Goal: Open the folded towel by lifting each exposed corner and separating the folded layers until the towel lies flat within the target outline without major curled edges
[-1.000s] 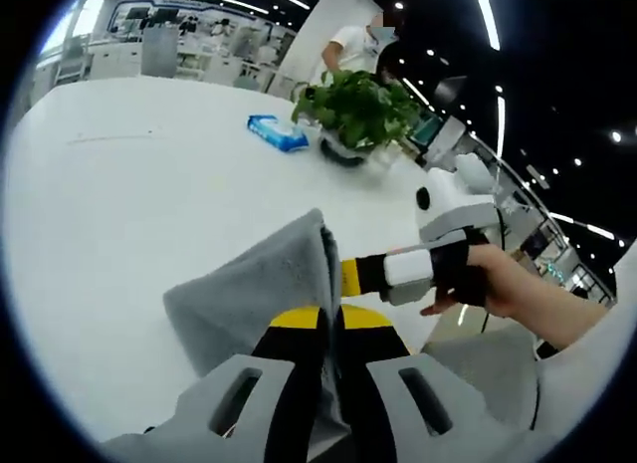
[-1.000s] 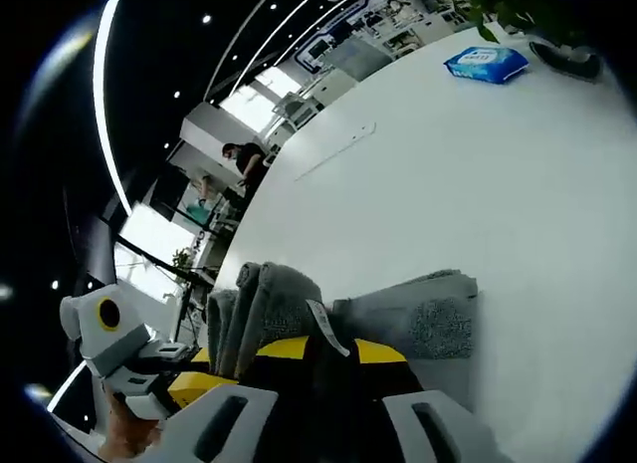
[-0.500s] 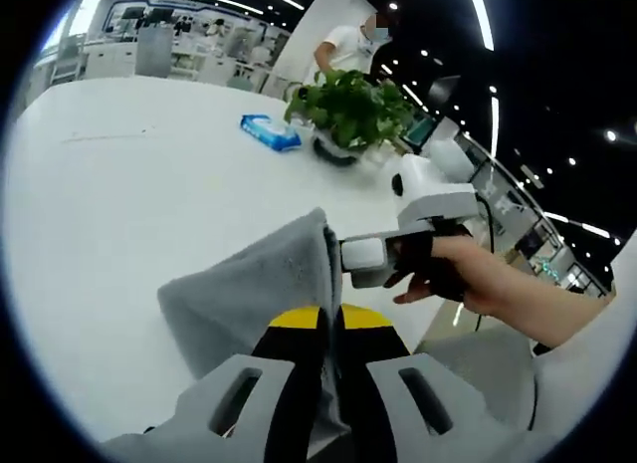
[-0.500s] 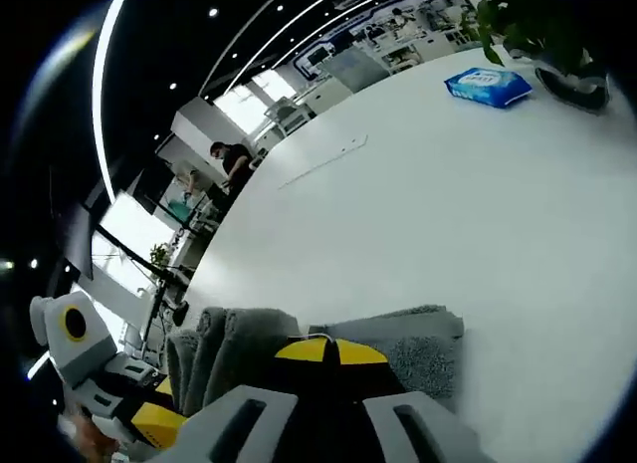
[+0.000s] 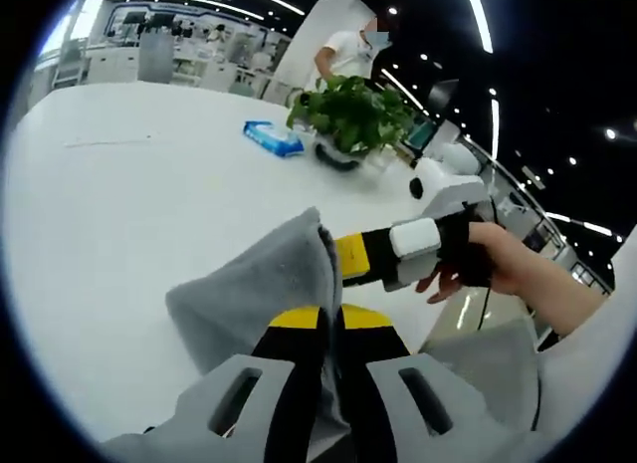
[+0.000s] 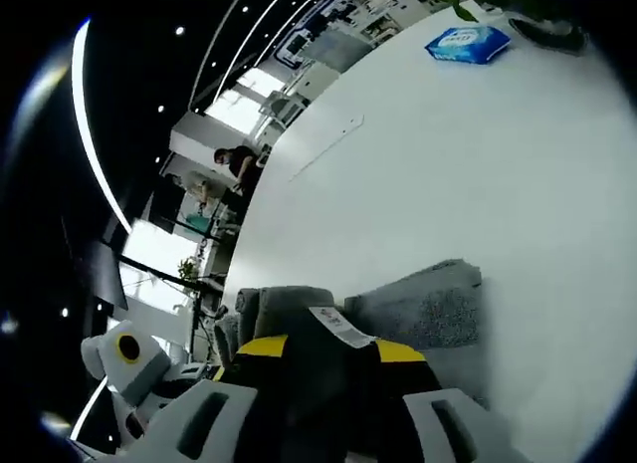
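in the left gripper view we see our left tool (image 5: 328,334) with its jaws pressed together on a fold of the grey towel (image 5: 264,294). the cloth rises from between the yellow-tipped jaws and peaks just above them, with the rest draping down to the left over the white bench (image 5: 119,204).

from the right of that view comes our right tool (image 5: 383,259), held by a hand (image 5: 498,269). its yellow tip touches the right edge of the towel's raised fold. more grey cloth hangs at the lower right, near a sleeve.

in the right gripper view the right tool (image 6: 323,368) is clamped on the towel (image 6: 418,309) too: bunched grey layers and a small white label (image 6: 340,327) sit right at its yellow tips. a flatter part of the towel spreads to the right on the bench (image 6: 448,154). the left tool (image 6: 139,368) shows at the lower left, beside the bunched layers.

far across the bench lie a blue packet (image 5: 276,136) and, just beside it, a potted plant (image 5: 353,119). a faint line (image 6: 323,144) marks the bench surface well away from the towel. a person (image 5: 348,50) stands behind the plant.
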`<state>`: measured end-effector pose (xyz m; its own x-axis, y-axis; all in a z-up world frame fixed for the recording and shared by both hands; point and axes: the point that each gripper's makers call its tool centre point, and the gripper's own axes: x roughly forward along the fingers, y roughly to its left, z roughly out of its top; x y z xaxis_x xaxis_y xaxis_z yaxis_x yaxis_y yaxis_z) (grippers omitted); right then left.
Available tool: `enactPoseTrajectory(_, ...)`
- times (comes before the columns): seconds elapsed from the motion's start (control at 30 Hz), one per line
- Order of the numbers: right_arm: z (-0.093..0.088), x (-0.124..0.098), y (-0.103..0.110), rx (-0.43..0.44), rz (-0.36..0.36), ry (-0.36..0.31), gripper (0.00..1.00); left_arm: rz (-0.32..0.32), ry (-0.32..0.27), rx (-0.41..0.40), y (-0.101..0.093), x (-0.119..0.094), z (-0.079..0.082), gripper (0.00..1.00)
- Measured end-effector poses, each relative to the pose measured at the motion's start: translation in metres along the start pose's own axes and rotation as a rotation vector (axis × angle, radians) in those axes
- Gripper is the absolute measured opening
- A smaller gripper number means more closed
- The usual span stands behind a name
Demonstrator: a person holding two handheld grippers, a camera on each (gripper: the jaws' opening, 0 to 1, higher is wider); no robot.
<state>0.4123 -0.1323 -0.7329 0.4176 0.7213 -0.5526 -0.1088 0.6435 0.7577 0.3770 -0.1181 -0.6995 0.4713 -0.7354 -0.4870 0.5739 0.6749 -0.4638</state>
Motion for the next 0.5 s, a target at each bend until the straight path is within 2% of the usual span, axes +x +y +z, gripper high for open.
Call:
enactPoseTrajectory(0.13,0.005,0.008,0.000,-0.005,-0.005,-0.011,0.25,-0.008,-0.006,0.011,0.001,-0.004,0.001,0.03)
enactPoseTrajectory(0.3,0.011,0.014,0.008,0.031,0.034,-0.013,0.17,-0.031,-0.010,0.054,-0.003,-0.006,0.002,0.03)
enactPoseTrajectory(0.43,0.009,0.017,0.017,0.029,0.073,0.007,0.00,-0.043,0.002,0.067,-0.005,-0.002,-0.001,0.03)
enactPoseTrajectory(0.5,0.011,0.017,0.016,-0.016,0.053,0.000,0.00,-0.041,-0.003,0.075,-0.005,-0.002,0.000,0.03)
